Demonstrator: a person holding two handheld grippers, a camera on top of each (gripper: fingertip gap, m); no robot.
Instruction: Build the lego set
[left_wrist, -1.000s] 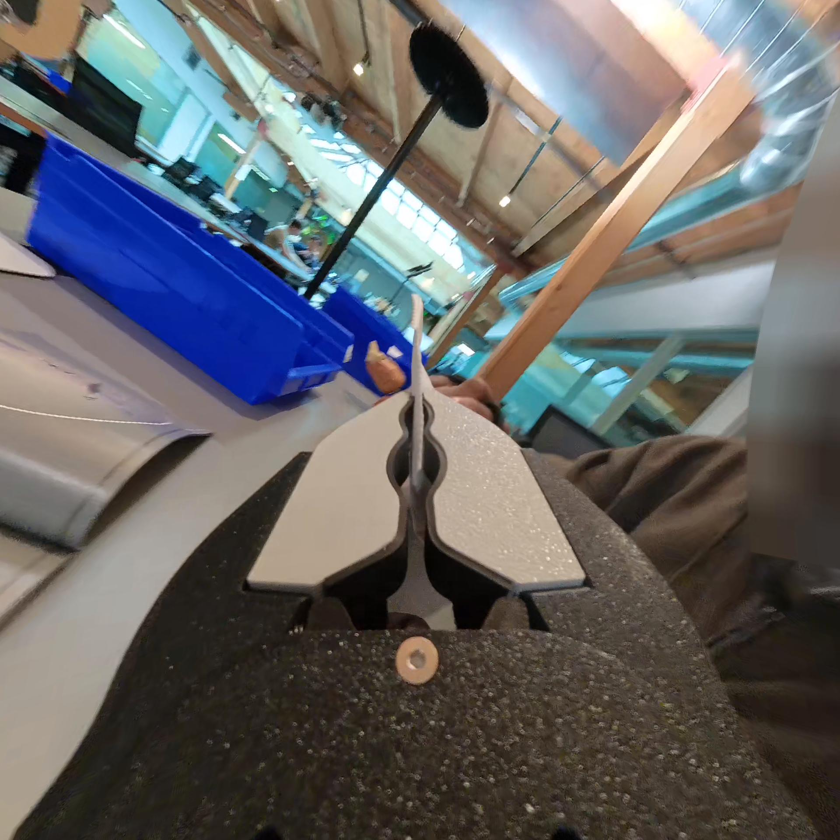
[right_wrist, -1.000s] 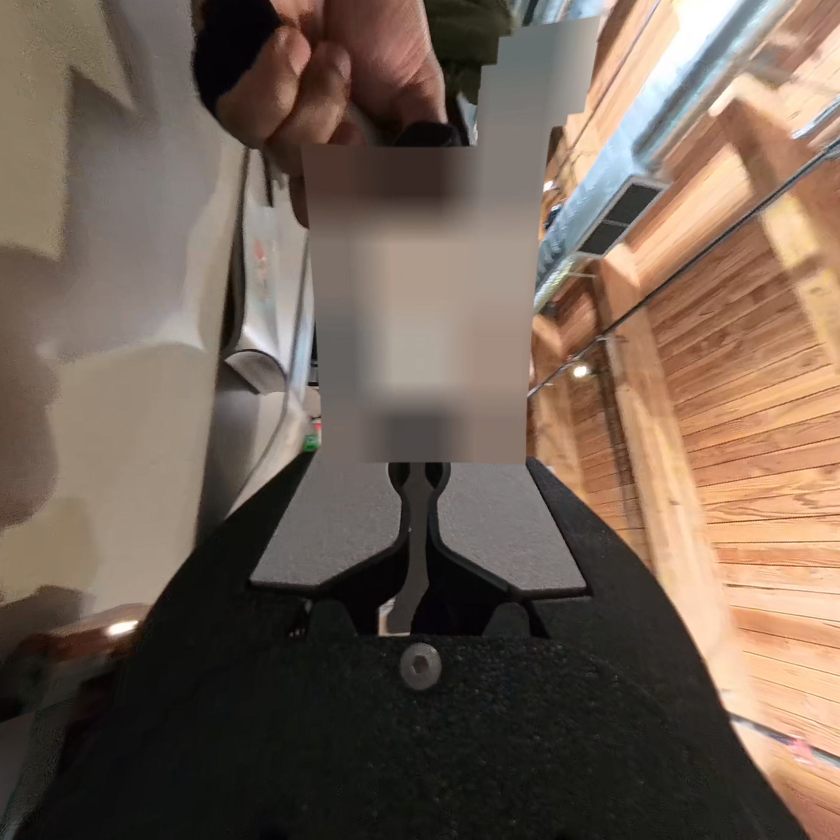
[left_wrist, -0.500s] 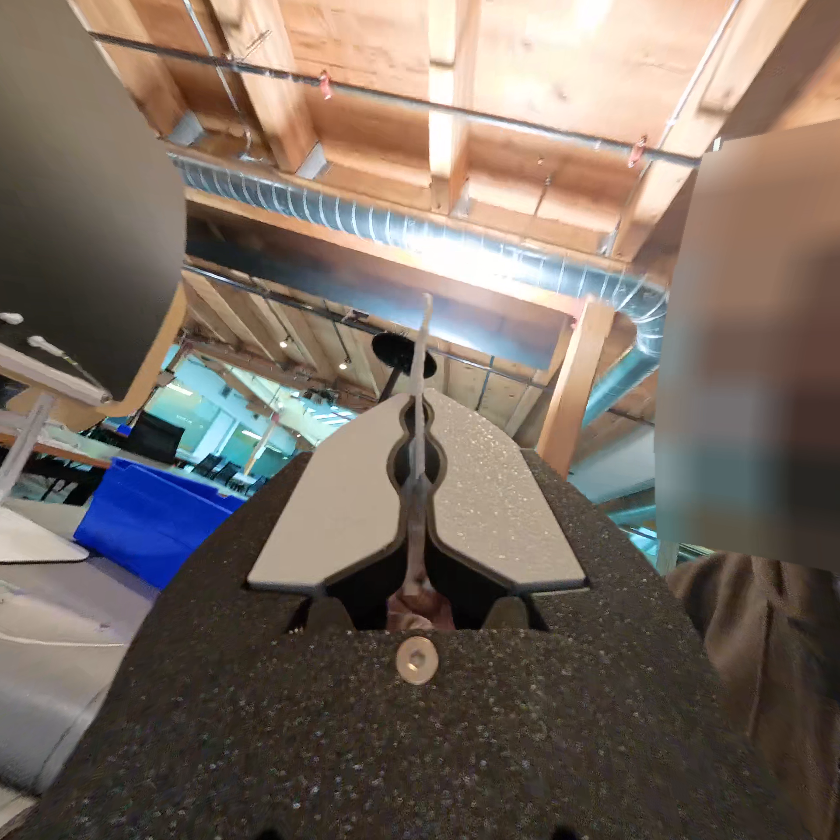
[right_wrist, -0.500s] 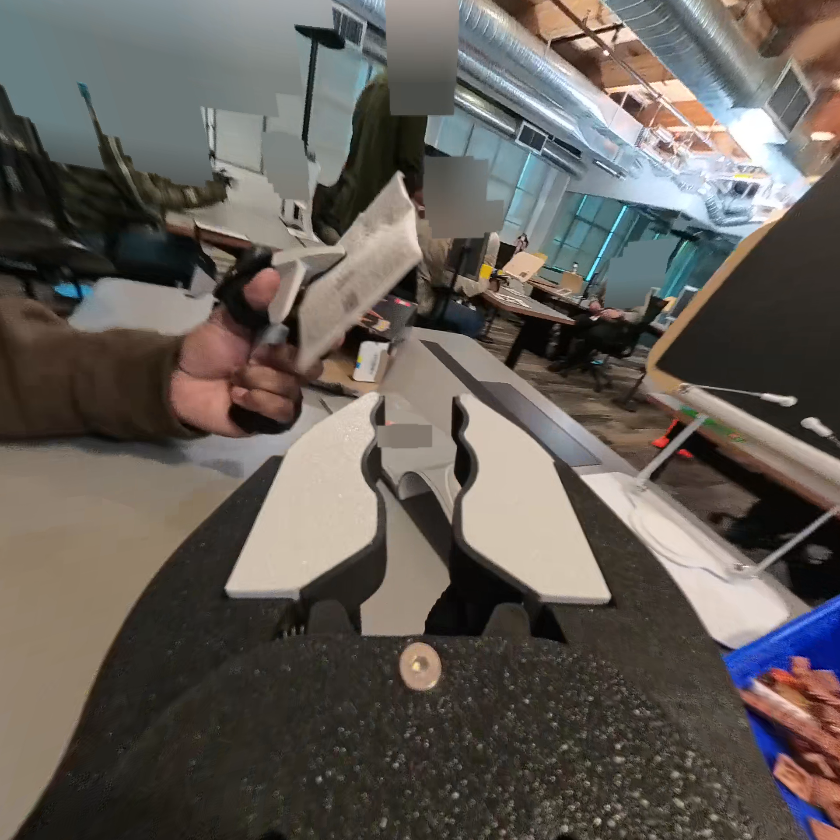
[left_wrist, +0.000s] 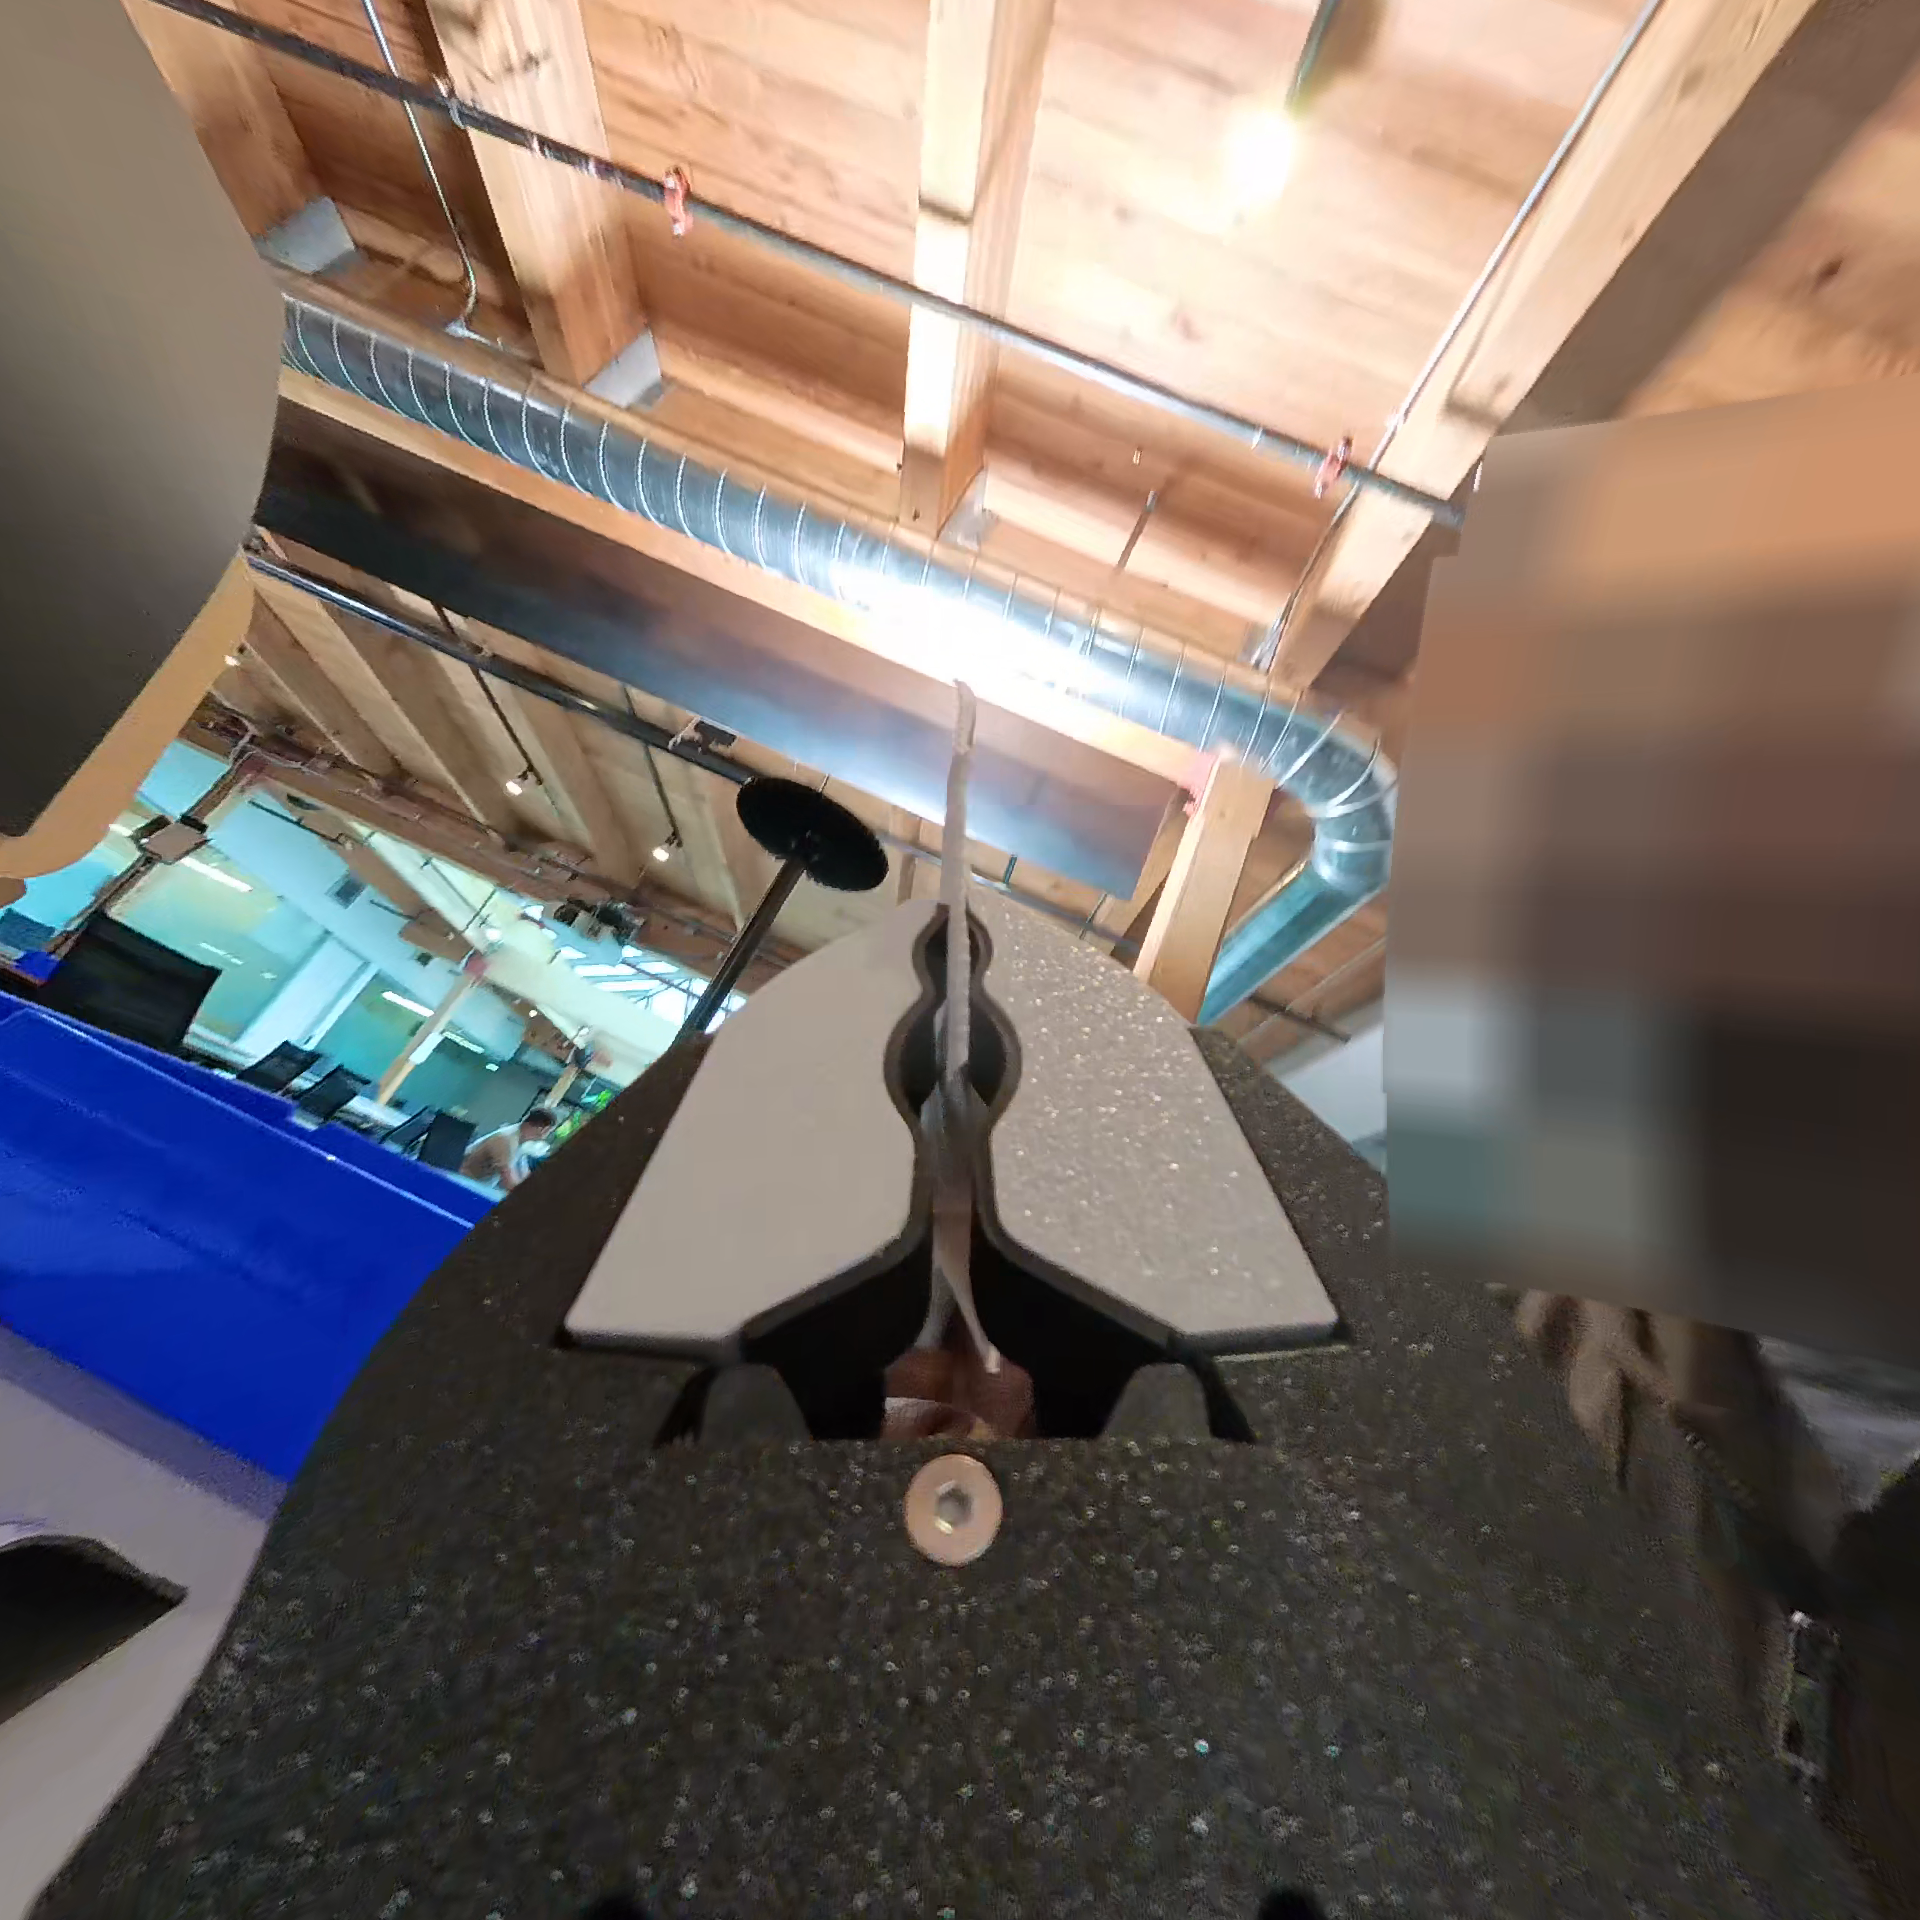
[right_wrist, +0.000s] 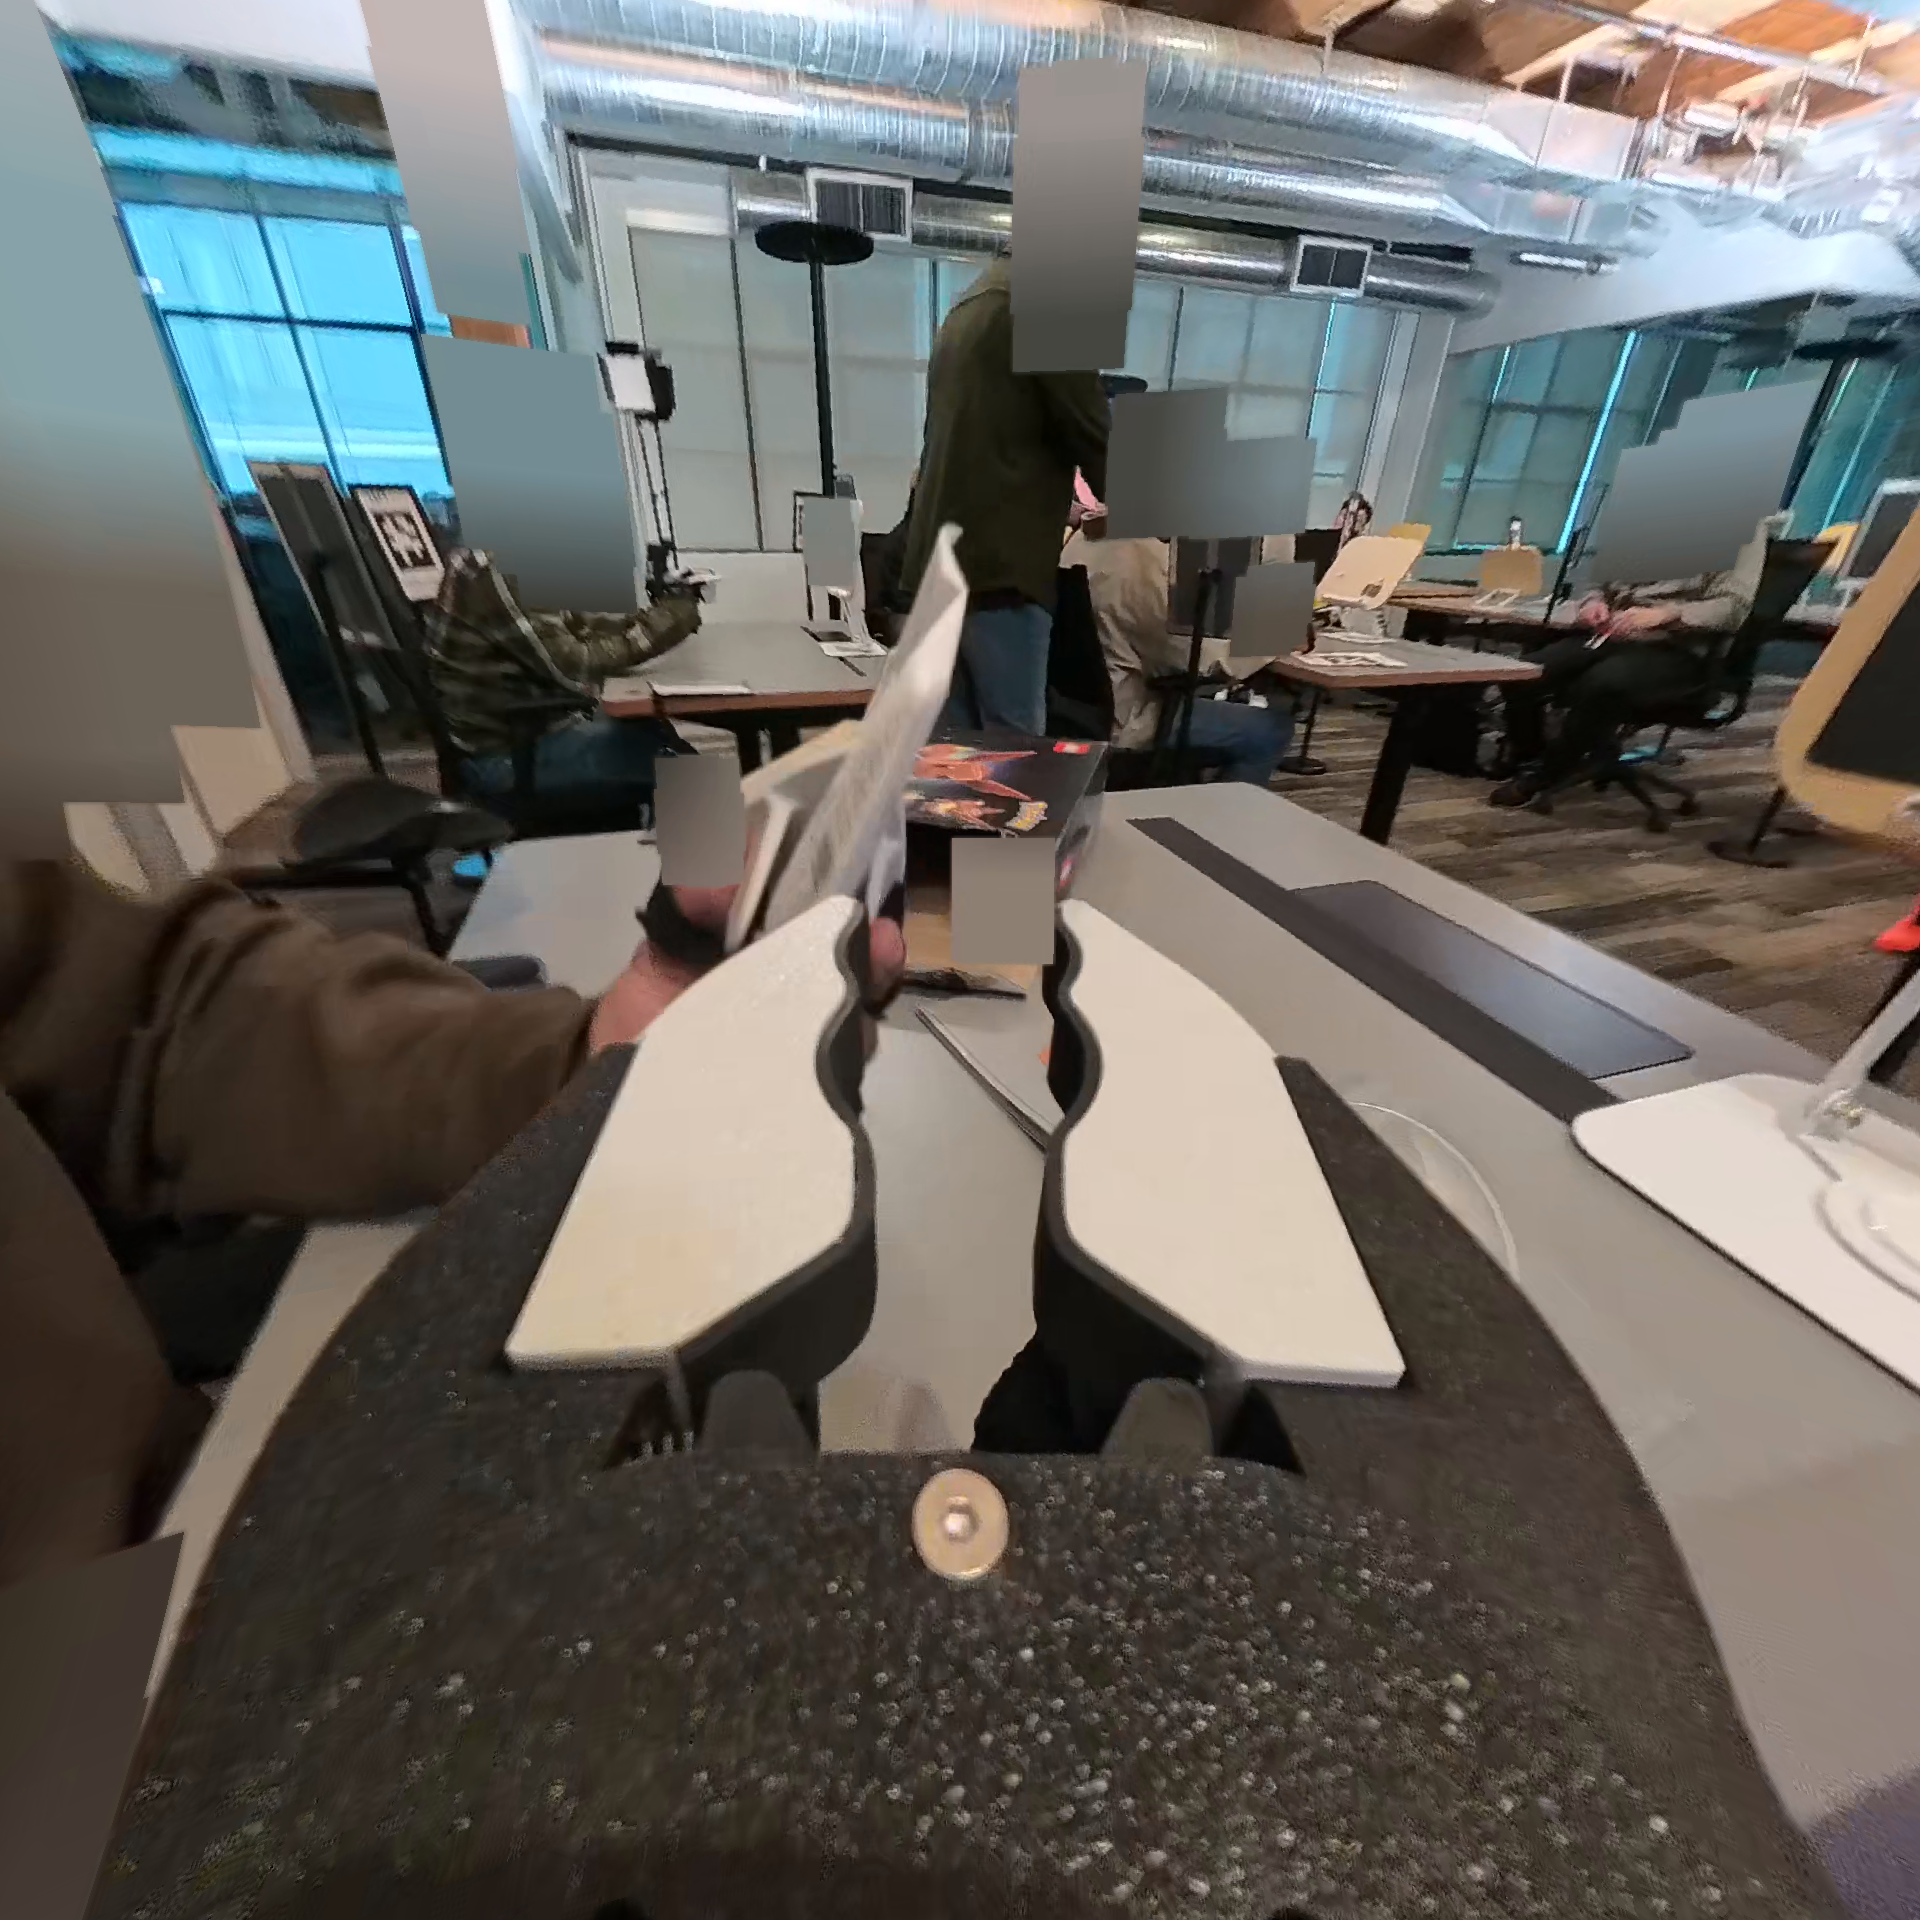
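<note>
**Kid:** What was that white thing up in the air?

**Helper:** A thin paper bag (right_wrist: 894, 707) from the lego set. The left tongs (left_wrist: 954, 935) were shut tight on it, so from their own camera you saw only its edge, poking up past the tips. From the other camera it stood just left of the lego box (right_wrist: 1003, 784), a bit nearer to us.

**Kid:** Was it heavy?

**Helper:** I'd guess not. It looked light and floppy, and it bent and creased. Paper like that can tear, and it can slip too. A good spot to hold would be the flat top edge, not the lumpy part where the bricks may sit.

**Kid:** And the right tongs (right_wrist: 956, 977)?

**Helper:** They were wide open with nothing in them, pointing at the box, near the bag.

**Kid:** What else was there?

**Helper:** The box sat on a gray table (right_wrist: 1299, 1039). A blue bin (left_wrist: 156, 1226) was by the left tongs.
</note>
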